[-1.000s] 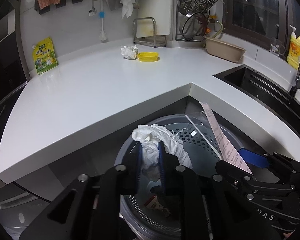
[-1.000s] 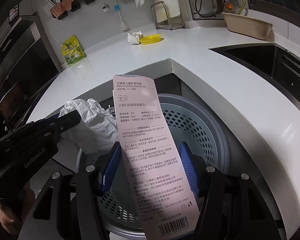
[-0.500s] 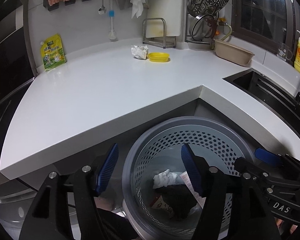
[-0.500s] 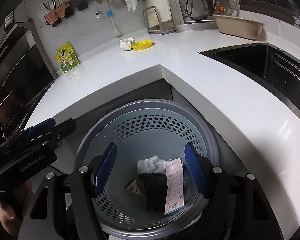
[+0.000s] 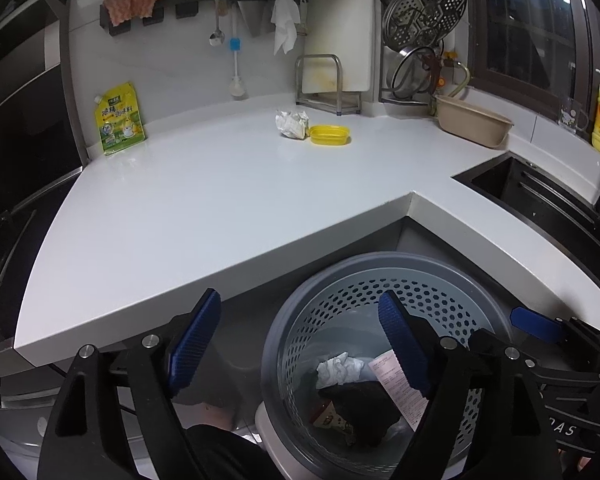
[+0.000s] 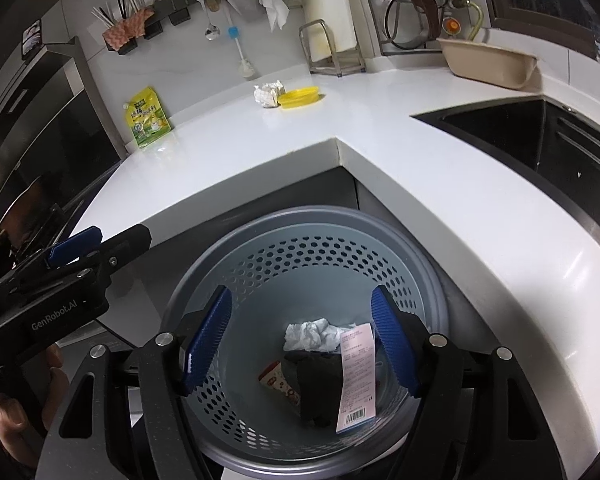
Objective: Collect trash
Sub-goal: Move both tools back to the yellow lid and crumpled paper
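White quartz-like countertop [image 5: 228, 208] wraps the corner; below its near edge stands the grey perforated waste bin [image 6: 432, 280], already holding a crumpled tissue [image 6: 310, 334], a pink printed slip [image 6: 356, 376] and a dark wad. Remaining on the far counter: a crumpled paper ball [image 5: 292, 123] touching a yellow dish [image 5: 329, 135]. Left gripper [image 5: 300, 344] and right gripper [image 6: 300, 340] both over the bin, jaws opening, nothing between them. Best to lift clear of the rim first, then reach far and pinch the ball alone.
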`<state>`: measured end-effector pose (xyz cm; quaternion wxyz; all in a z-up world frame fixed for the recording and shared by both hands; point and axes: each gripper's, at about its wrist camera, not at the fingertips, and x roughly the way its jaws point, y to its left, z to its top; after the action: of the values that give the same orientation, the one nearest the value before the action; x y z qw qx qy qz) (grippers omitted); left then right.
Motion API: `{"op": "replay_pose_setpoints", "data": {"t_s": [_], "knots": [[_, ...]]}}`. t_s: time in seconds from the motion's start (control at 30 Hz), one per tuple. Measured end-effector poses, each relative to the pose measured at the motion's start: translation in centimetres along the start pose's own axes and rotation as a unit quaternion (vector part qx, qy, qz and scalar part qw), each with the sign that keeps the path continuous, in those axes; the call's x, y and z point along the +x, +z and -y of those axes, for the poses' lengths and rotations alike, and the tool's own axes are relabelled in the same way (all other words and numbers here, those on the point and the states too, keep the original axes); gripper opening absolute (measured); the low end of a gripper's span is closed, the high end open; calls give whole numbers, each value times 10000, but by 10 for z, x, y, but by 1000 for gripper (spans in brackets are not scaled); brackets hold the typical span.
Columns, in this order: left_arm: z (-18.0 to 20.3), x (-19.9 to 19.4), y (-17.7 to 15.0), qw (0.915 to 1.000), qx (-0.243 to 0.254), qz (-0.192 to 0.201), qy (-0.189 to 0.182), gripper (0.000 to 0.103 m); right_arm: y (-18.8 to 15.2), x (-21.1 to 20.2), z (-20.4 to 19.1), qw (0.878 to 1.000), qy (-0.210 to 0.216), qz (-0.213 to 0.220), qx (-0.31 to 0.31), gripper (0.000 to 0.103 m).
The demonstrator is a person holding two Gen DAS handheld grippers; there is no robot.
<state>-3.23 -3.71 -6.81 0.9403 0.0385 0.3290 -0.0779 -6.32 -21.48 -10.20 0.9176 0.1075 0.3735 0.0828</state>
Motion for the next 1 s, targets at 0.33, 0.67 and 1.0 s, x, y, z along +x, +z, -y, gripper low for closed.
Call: {"op": "replay_pose_setpoints", "data": {"t_s": [0.33, 0.67, 1.0], "knots": [[-7, -5, 11, 9998, -22, 188, 4, 91, 19, -13, -2, 9995, 34, 297, 31, 75], [-7, -8, 22, 9994, 101, 309, -86, 91, 32, -8, -4, 9994, -2, 338, -22, 76], [-9, -15, 45, 9986, 181, 358, -344, 94, 54, -13, -8, 9987, 91, 503, -59, 76]]}}
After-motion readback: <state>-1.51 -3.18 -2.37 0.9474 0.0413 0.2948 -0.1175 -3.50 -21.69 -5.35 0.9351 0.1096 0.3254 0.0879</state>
